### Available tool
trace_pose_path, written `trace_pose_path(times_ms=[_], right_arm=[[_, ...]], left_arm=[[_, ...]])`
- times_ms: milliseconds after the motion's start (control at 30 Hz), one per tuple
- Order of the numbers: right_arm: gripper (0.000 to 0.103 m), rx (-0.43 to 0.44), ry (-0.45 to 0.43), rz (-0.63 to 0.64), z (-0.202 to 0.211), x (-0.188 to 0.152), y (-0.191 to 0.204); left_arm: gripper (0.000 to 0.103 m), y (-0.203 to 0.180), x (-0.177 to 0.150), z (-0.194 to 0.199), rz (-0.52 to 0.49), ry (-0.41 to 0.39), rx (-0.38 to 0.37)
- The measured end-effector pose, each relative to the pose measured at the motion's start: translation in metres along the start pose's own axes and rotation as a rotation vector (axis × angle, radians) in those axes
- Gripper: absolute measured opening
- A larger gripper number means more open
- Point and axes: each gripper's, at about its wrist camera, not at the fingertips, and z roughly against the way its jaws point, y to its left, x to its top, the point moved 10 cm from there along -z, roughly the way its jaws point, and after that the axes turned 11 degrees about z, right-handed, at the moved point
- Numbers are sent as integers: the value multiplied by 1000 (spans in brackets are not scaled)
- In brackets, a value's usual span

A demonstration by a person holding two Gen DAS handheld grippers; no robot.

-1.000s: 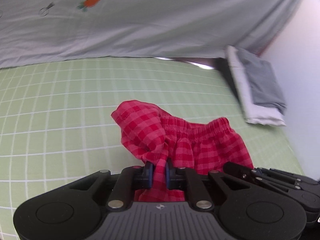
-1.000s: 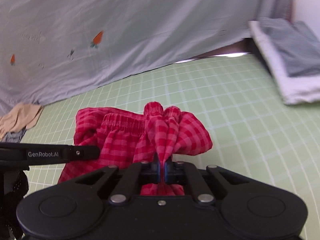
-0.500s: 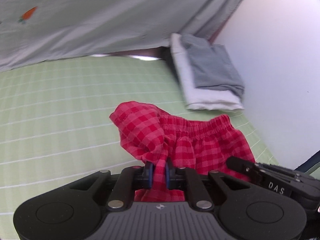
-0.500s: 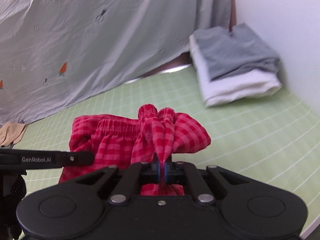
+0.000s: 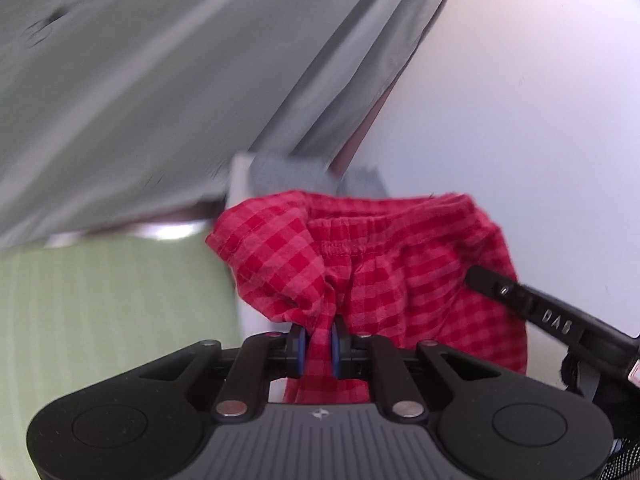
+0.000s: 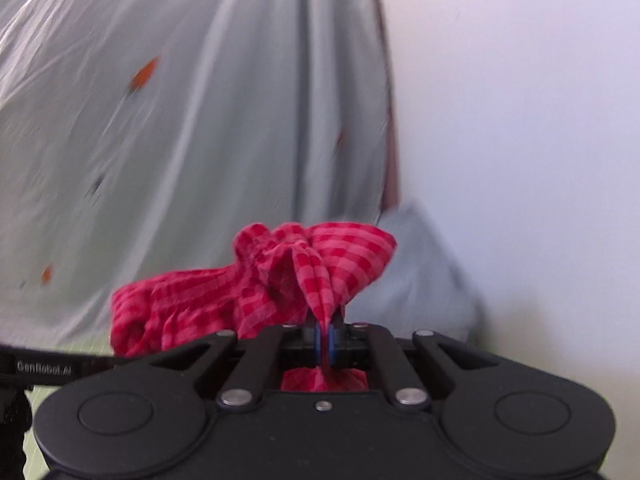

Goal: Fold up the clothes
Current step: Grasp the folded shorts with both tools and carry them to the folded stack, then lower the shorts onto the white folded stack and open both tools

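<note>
Red checked shorts [image 5: 384, 272] with an elastic waistband hang in the air between my two grippers. My left gripper [image 5: 318, 346] is shut on one bunched corner of the shorts. My right gripper [image 6: 325, 342] is shut on the other bunched corner of the shorts [image 6: 320, 268]. The right gripper's arm shows at the right in the left wrist view [image 5: 560, 324]. The left gripper's arm shows at the lower left in the right wrist view [image 6: 48, 368]. Both views are blurred by motion.
A stack of folded grey and white clothes [image 5: 280, 174] lies behind the shorts, against the white wall [image 5: 520, 100]. A grey sheet with carrot prints [image 6: 160, 120] hangs at the back. The green gridded mat [image 5: 100, 312] lies below at the left.
Both grippers have lifted the shorts off the green mat and swung them right, toward the folded stack and the white wall. Both stay shut on the fabric.
</note>
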Motion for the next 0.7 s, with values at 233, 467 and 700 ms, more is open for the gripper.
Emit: trace_pose_path(times_ms=[233,467,700], right_arm=[[43,-240,27,-30,-117,20,-70],[81,-295,119,-73,-129,-38,-73],[100,-302,196,-131,-63,-88,-50]], left_arm=[[67,24,62,-103,-2,-49,163],[90,67,31,-101,7,-6,230],[98,52,-13,-67,-1,32,198]])
